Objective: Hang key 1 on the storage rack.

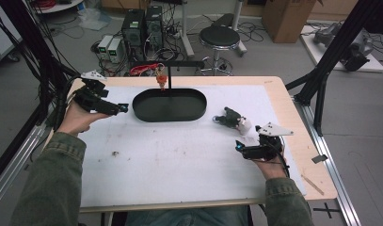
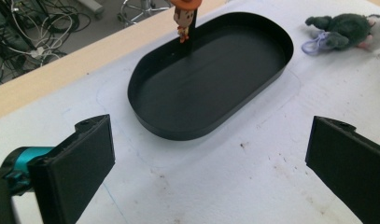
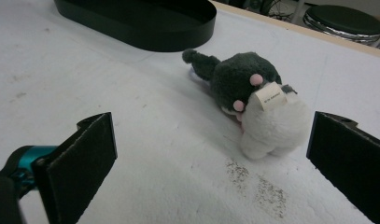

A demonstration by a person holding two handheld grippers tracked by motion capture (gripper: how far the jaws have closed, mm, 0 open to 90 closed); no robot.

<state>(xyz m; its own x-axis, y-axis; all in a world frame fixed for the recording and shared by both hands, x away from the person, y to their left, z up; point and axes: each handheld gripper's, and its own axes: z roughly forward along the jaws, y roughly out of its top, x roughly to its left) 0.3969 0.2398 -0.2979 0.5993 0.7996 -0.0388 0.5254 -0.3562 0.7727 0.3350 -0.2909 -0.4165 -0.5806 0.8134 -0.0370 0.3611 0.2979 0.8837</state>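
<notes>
Plush toy just ahead of right gripper, fingers wide apart.

The flat white foam mat lies on the pale wooden table; the black oval metal tray sits on the mat toward the back, in the middle; the small grey and white plush toy lies on the mat to the right of the tray, apart from it; the little orange figure on a thin black post stands at the tray's back edge; the left gripper is just left of the tray; the right gripper is just in front of the toy.
</notes>
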